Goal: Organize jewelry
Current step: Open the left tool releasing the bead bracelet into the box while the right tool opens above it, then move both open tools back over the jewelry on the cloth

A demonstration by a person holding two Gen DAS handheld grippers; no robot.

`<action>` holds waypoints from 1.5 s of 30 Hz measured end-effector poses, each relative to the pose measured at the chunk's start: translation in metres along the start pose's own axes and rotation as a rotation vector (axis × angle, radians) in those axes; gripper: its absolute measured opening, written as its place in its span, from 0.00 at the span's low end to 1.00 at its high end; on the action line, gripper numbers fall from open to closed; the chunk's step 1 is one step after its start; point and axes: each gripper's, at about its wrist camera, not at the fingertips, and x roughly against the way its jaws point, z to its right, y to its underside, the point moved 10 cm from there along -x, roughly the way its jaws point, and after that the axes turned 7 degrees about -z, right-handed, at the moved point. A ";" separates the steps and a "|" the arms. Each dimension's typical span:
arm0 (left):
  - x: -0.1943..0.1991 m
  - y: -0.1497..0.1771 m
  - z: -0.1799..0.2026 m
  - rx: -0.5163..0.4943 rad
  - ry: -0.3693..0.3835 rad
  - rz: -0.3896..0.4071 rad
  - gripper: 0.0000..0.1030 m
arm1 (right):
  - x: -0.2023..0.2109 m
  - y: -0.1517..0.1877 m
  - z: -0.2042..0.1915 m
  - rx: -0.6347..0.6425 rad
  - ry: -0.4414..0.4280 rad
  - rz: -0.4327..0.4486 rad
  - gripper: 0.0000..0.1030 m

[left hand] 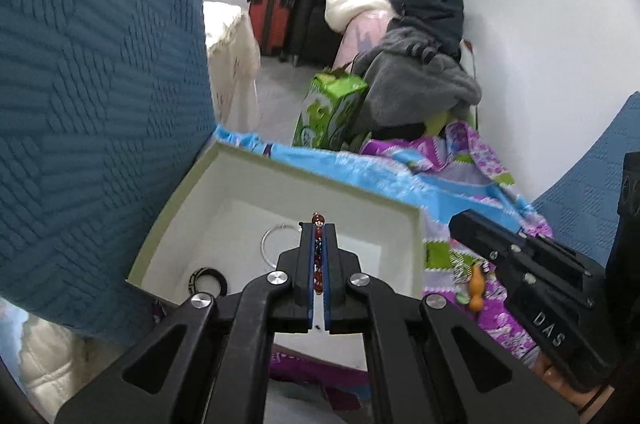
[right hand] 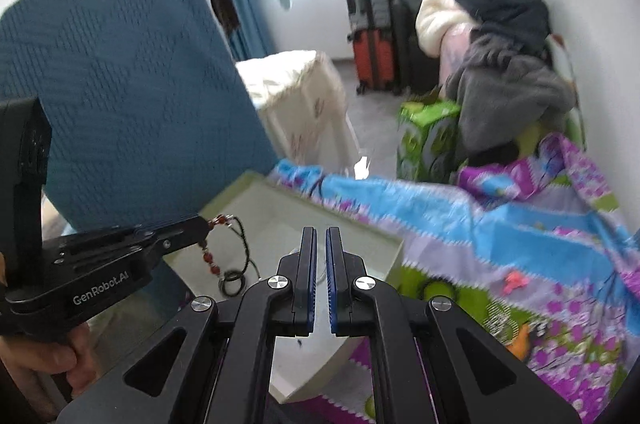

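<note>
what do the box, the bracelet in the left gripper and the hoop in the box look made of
Box: matte pale card, judging by its thick flat walls.
Bracelet: glossy red beads, glass or stone, on dark cord.
Hoop: thin shiny silver wire, likely metal.

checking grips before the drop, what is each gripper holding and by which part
The left gripper is shut on the red beaded bracelet, pinching its beaded stretch; the black cord loop hangs free. The right gripper holds nothing.

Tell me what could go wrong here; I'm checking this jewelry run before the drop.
The beaded bracelet in the left tool dangles low with its black cord loose, so it could snag the white box rim. Releasing now might drop it onto the silver hoop and tangle.
</note>
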 end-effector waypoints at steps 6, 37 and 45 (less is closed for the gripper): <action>-0.032 0.019 -0.014 0.016 -0.017 -0.059 0.02 | -0.036 0.020 -0.004 0.020 -0.005 -0.081 0.03; 0.045 -0.020 0.099 -0.103 0.118 0.111 0.48 | 0.137 -0.031 0.078 -0.054 0.139 0.214 0.50; 0.034 -0.006 0.152 -0.145 0.191 0.097 0.48 | 0.176 -0.011 0.128 -0.129 0.213 0.256 0.49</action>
